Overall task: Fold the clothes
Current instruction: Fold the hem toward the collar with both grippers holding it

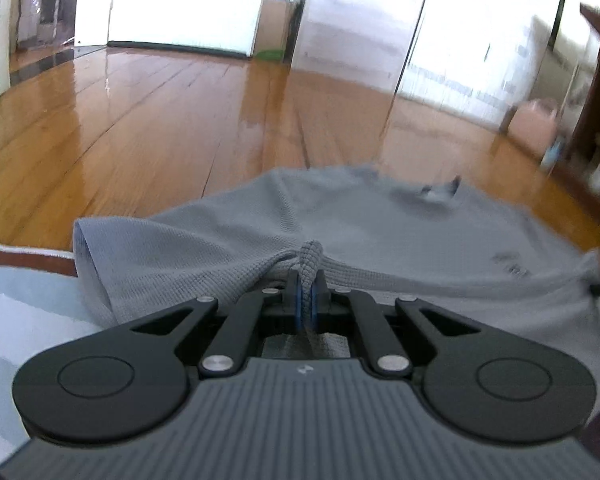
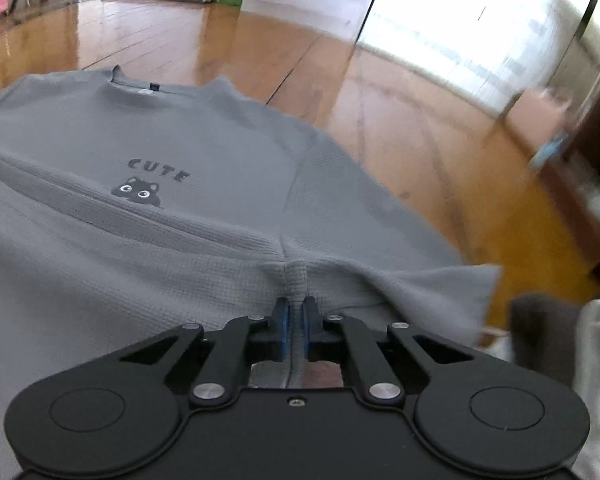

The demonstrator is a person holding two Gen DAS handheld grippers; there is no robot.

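Right wrist view alone: "CUTE" cat print (image 2: 150, 188) on grey T-shirt (image 2: 220, 152), right gripper (image 2: 296, 304) and left gripper (image 1: 308, 280) each pinched onto its hem.

A grey waffle-knit T-shirt (image 2: 204, 152) lies spread front-up, its collar at the far end over a wooden floor (image 2: 380, 92). On the chest sit the dark word "CUTE" and a small black cat face (image 2: 138, 194). Its near hem is bunched into raised pinches, with taut ridges running across the cloth.
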